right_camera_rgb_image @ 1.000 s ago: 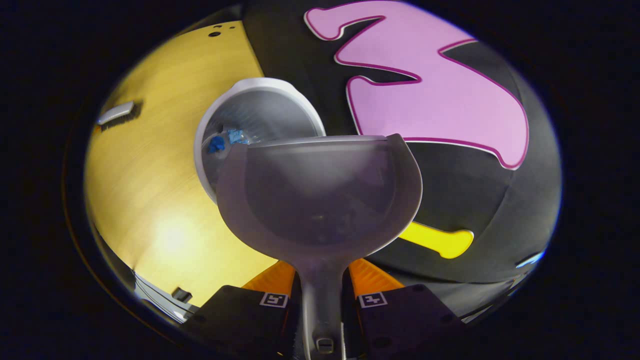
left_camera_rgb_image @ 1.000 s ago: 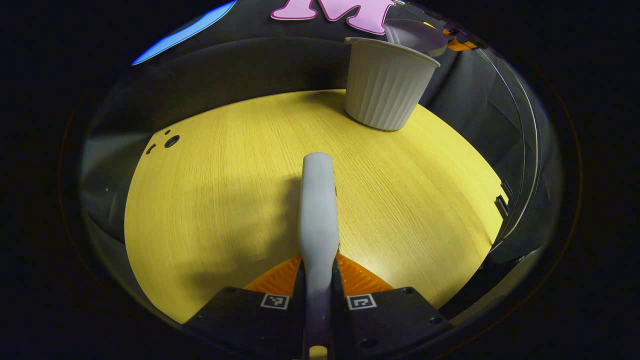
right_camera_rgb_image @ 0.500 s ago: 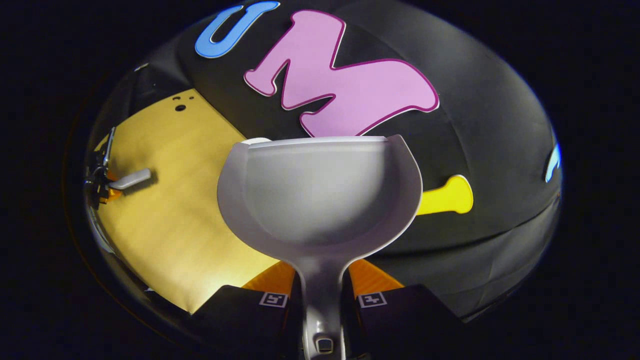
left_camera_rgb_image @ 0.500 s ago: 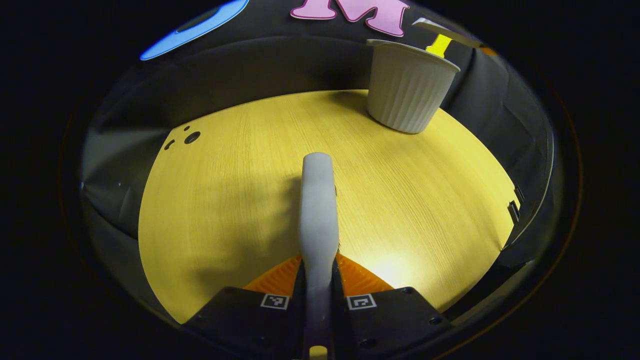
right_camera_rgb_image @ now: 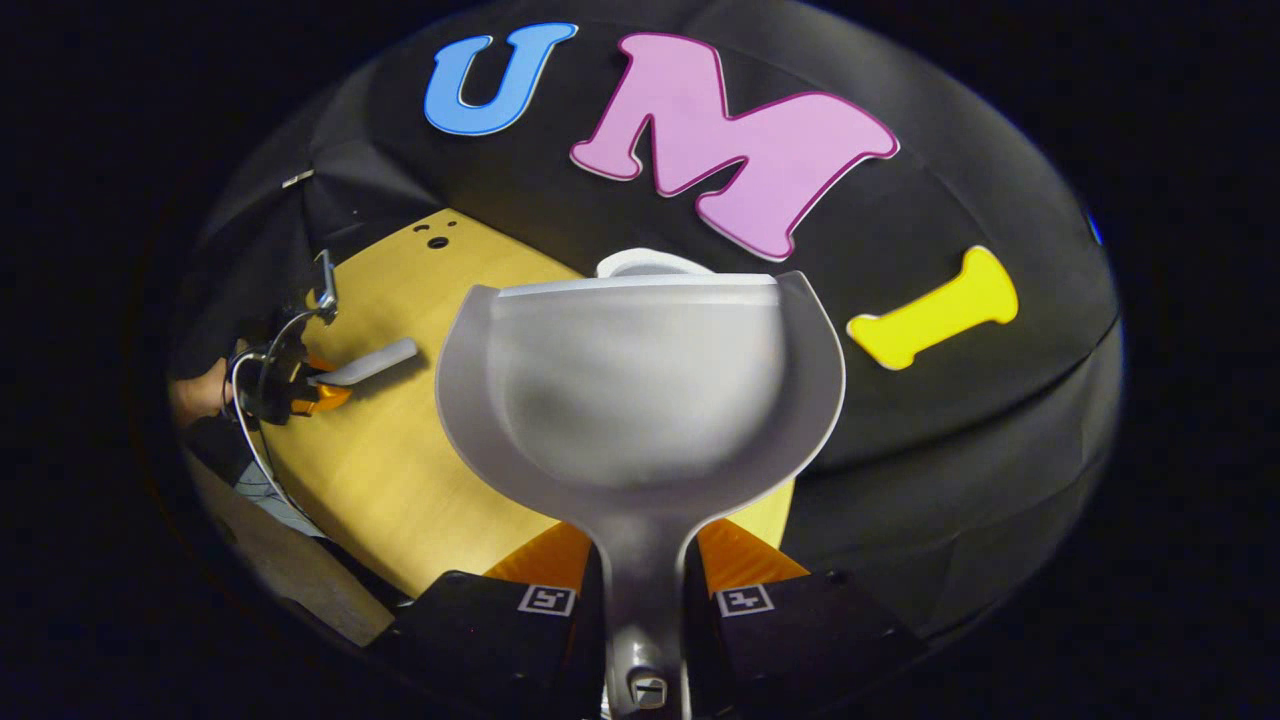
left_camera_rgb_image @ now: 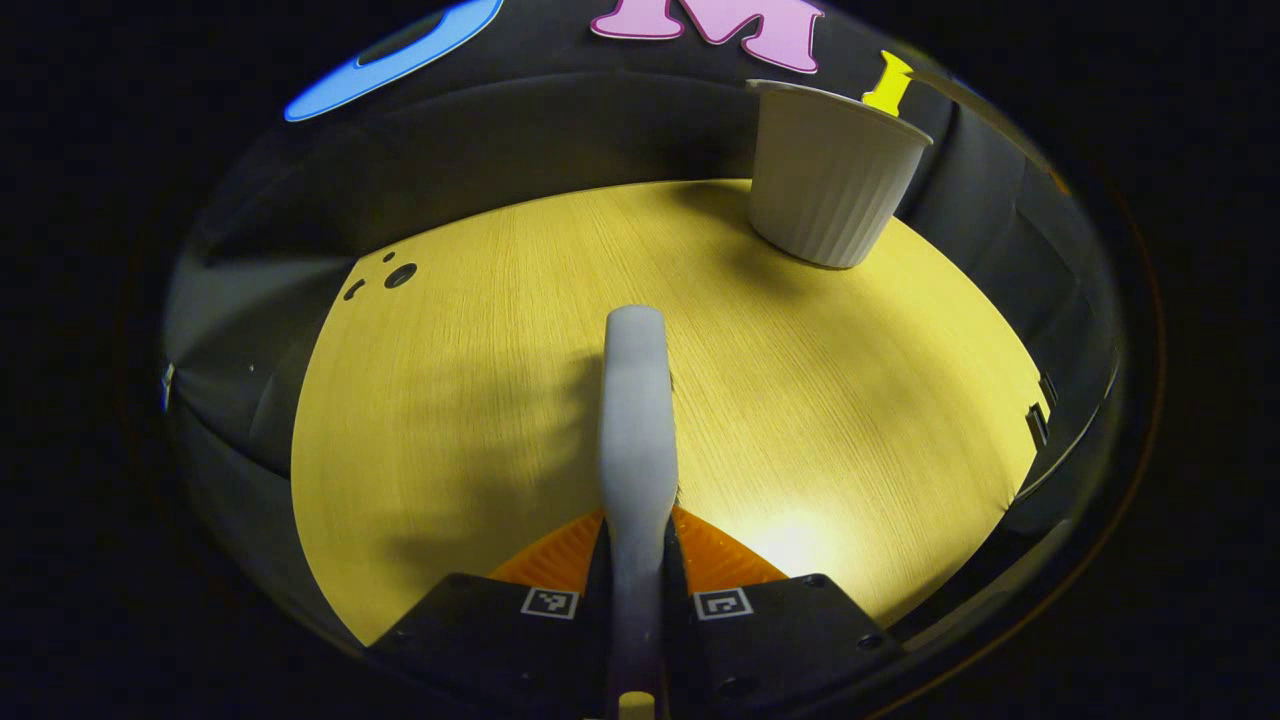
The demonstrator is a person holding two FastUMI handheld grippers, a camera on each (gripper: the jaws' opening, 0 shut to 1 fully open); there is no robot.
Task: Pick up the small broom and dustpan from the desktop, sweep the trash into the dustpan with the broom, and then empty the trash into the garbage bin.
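dustpan (right_camera_rgb_image: 640, 400) lifted off bin (left_camera_rgb_image: 832, 175), right gripper (right_camera_rgb_image: 643, 590) clamping it; left gripper (left_camera_rgb_image: 636, 590) clamping broom (left_camera_rgb_image: 636, 420).

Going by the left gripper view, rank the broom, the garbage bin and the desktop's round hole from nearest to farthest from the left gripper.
1. Broom: clamped in the left gripper, dead centre.
2. Round hole: far left on the desktop.
3. Garbage bin: far right edge.
The hole and the bin are close; this order is tentative.

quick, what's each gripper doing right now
Left gripper: shut on the broom.
Right gripper: shut on the dustpan.
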